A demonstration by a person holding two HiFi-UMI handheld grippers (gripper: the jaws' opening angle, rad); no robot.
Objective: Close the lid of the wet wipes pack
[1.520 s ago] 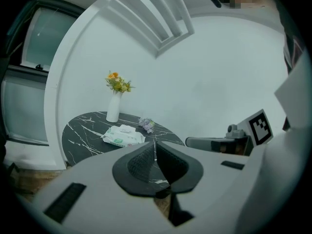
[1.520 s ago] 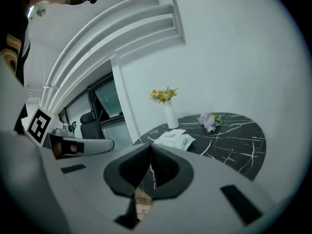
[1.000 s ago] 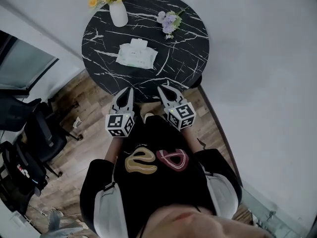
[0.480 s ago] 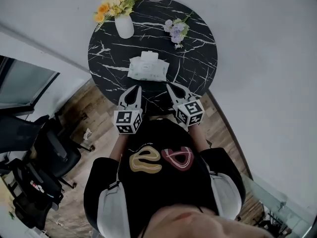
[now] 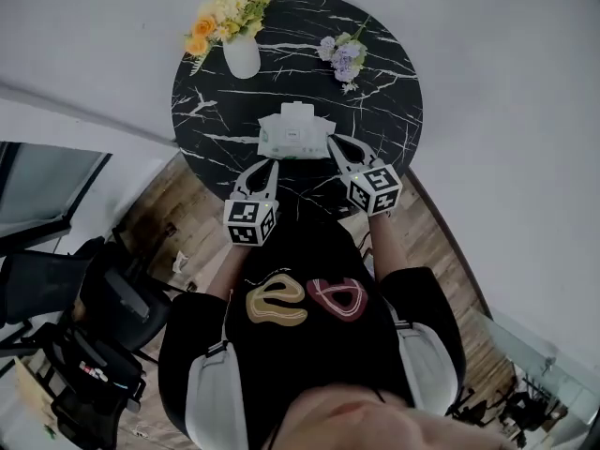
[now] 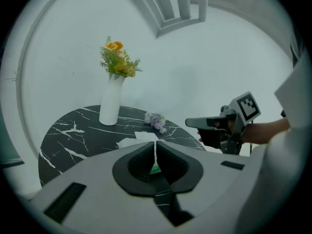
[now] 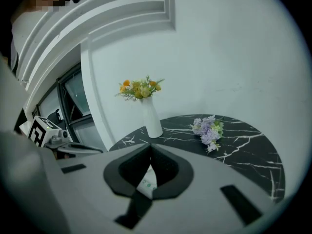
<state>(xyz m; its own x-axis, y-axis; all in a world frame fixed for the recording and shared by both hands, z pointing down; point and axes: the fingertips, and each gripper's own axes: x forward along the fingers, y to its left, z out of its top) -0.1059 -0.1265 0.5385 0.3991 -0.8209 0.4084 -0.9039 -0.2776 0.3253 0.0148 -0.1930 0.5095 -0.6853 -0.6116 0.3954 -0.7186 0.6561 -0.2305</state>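
On the round black marble table (image 5: 389, 111) veined with white, a flat white-and-green wet wipes pack (image 5: 295, 135) lies at 6 o'clock from the centre, near the edge closest to the person. Its white lid flap (image 5: 296, 112) juts past the pack's far edge. A slim white vase (image 5: 241, 56) of yellow and orange flowers stands at 11 o'clock, and a loose bunch of purple flowers (image 5: 344, 54) lies at 1 o'clock. The left gripper (image 5: 267, 165) hovers at 7 o'clock of the pack, over the table rim and clear of it; its own view shows the jaws pressed together with nothing held. The right gripper (image 5: 335, 142) sits at 4 o'clock of the pack, its tips just beside the near right corner. Whether they touch cannot be told, and its jaws are likewise clenched and empty. At 8 o'clock of the table, a black office chair (image 5: 103, 293) stands on the brown wooden floor (image 5: 183, 218).
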